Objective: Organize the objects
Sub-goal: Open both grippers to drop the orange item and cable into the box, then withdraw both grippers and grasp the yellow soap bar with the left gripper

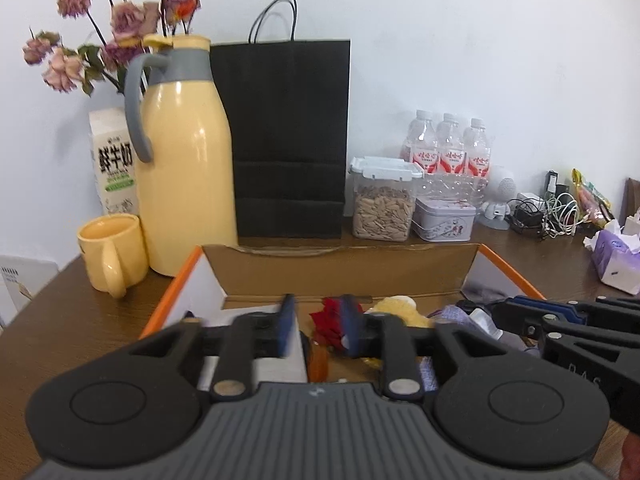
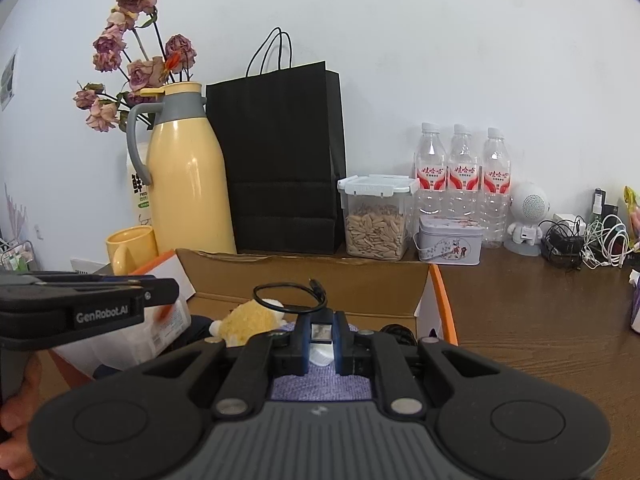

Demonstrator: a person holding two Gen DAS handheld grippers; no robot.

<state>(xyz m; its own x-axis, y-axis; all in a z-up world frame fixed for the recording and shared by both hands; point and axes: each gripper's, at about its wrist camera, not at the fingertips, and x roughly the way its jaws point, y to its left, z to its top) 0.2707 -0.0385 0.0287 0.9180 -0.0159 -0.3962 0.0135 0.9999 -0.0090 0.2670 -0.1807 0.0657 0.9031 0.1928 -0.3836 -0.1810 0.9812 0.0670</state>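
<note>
Both black two-finger grippers reach level and slightly downward over the open cardboard box with orange edges point(image 1: 472, 258) at the near edge of the brown wooden table point(image 2: 540, 320). The left gripper point(image 1: 318, 326), marked "GenRobot.AI" on its side, has its blue pads apart with nothing between them. The right gripper point(image 2: 321, 338) is clamped on a small white charger plug point(image 2: 321, 354) whose thin black cable point(image 2: 288, 300) loops above the box, near a yellow plush toy point(image 2: 248, 320).
</note>
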